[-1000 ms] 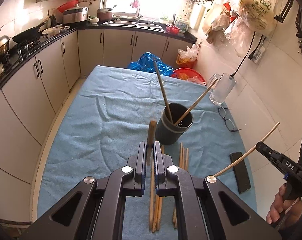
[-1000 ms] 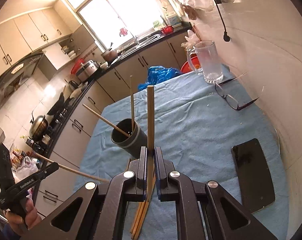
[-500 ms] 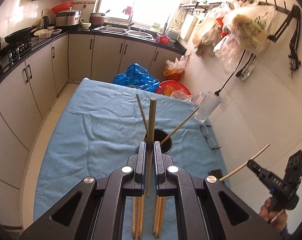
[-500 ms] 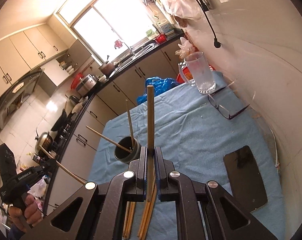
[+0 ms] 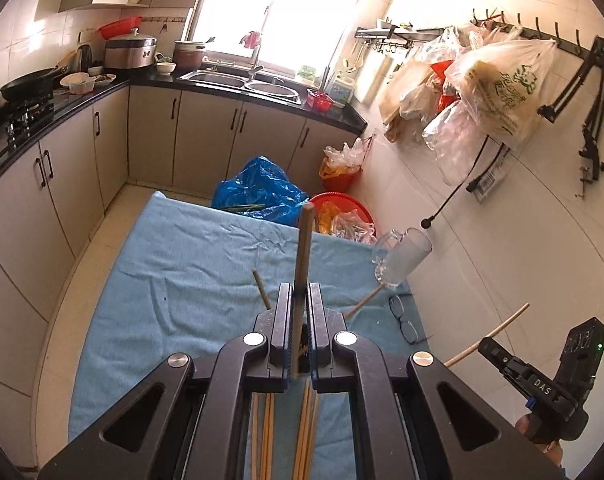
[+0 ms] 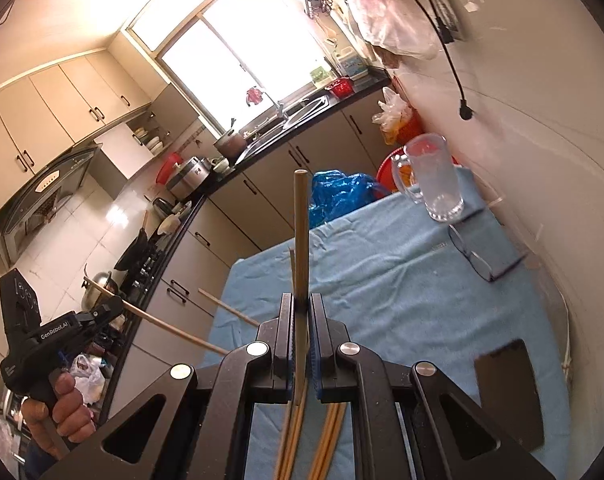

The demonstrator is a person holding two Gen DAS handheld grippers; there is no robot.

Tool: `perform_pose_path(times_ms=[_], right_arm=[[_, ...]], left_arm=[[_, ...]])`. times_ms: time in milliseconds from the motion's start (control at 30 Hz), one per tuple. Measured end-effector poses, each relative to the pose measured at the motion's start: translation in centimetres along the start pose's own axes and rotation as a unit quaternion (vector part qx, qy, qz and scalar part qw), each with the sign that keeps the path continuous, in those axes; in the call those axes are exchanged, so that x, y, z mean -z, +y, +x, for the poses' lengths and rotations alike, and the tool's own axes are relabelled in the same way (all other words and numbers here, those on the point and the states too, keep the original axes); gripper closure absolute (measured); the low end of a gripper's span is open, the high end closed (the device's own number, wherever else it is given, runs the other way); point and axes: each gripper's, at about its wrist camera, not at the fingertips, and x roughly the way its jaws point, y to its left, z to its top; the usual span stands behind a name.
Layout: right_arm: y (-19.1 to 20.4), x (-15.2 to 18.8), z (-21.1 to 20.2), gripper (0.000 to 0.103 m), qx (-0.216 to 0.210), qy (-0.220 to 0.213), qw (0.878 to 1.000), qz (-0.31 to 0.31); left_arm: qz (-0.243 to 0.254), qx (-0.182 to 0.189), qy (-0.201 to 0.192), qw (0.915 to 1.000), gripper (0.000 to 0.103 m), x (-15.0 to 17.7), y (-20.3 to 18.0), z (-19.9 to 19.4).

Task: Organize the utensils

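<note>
The tabletop (image 5: 173,264), spread with a blue cloth, lies below and ahead of both tongs. On it, directly beneath each pair, loose chopsticks (image 5: 265,432) lie in a row, running lengthwise under the jaws. Beyond them, two more chopsticks (image 5: 261,289) stick up at a slant from behind the left tongs' fingers (the holder they presumably stand in is hidden by the tongs in both views).

The step in hand looks like the carry: each pair has a stick clear of the cloth and must bring it to the holder. The left tongs (image 5: 300,312) are closed on a dark brown chopstick (image 5: 305,256), which rises almost straight up and forward from between the jaws. The right tongs (image 6: 300,316) are likewise clamped on a pale chopstick (image 6: 300,236), standing upright out of the jaws, its lower end passing down between them. Each pair also shows in the other's view, off to the side and well apart from it, its stick jutting out at an angle.

The next move, as I judge it, calls for bringing one stick over the holder's mouth, tipping its lower end down into the opening, and only then releasing. One at a time seems wiser, since the two leaning sticks already crowd the space. A glass mug (image 6: 432,176) and spectacles (image 6: 478,256) sit far ahead to the right, out of the path.
</note>
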Motion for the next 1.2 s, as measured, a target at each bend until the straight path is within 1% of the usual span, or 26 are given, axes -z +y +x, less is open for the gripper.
perform_pose_path(times_ms=[167,333,533,667,700,767,833,867,900,933,1000,1100,1167,1200], right_arm=[[0.4,-1.8,2.6,0.096,0.0,0.003,1.0,0.013],[0.6,-3.0,4.9,0.096,0.0,0.007,1.0,0.028],[1.6,-3.5,7.4,0.096,0.005,0.011,1.0,0.019],[1.4,-3.6,7.7,0.096,0.003,0.012,1.0,0.022],[1.2,-3.5,7.6,0.096,0.004,0.011,1.0,0.021],[1.0,-3.6,7.4,0.096,0.005,0.01,1.0,0.019],[0.9,-3.5,7.2,0.096,0.007,0.01,1.0,0.02],[0.8,-3.4,7.0,0.096,0.007,0.009,1.0,0.02],[0.8,-3.3,6.8,0.096,0.008,0.01,1.0,0.02],[0.9,-3.2,6.7,0.096,0.008,0.01,1.0,0.021],[1.0,-3.0,6.3,0.096,0.009,0.008,1.0,0.019],[1.4,-2.9,5.5,0.096,0.012,0.005,1.0,0.01],[1.7,-2.7,4.7,0.096,0.013,0.001,1.0,0.005],[1.8,-2.6,4.4,0.096,0.014,-0.001,1.0,0.003]], left_arm=[[0.001,-0.003,0.001,1.0,0.097,-1.1,-0.2,1.4],[-0.002,-0.004,0.001,1.0,0.097,-1.5,-0.2,2.8],[0.006,-0.006,0.02,0.9998,0.097,-1.6,-0.1,4.6],[0.008,-0.012,0.037,0.9992,0.097,-1.4,1.4,5.7],[0.007,-0.011,0.045,0.9989,0.096,-1.3,1.9,6.1],[0.011,-0.002,0.081,0.9967,0.096,-0.9,3.1,7.8],[0.007,0.011,0.109,0.994,0.088,-0.5,4.2,9.1],[0.002,0.02,0.13,0.9913,0.074,-0.3,4.8,10.1],[-0.007,0.024,0.147,0.9888,0.066,0.0,5.5,11.1],[-0.016,0.022,0.158,0.9871,0.066,0.2,6.2,12.1],[-0.017,0.015,0.176,0.9841,0.066,0.7,7.3,13.9],[-0.024,0.009,0.22,0.9752,0.066,1.4,8.9,17.6],[-0.031,0.013,0.254,0.9667,0.066,1.8,9.9,20.5],[-0.031,0.01,0.264,0.9641,0.066,2.0,10.2,21.7]])
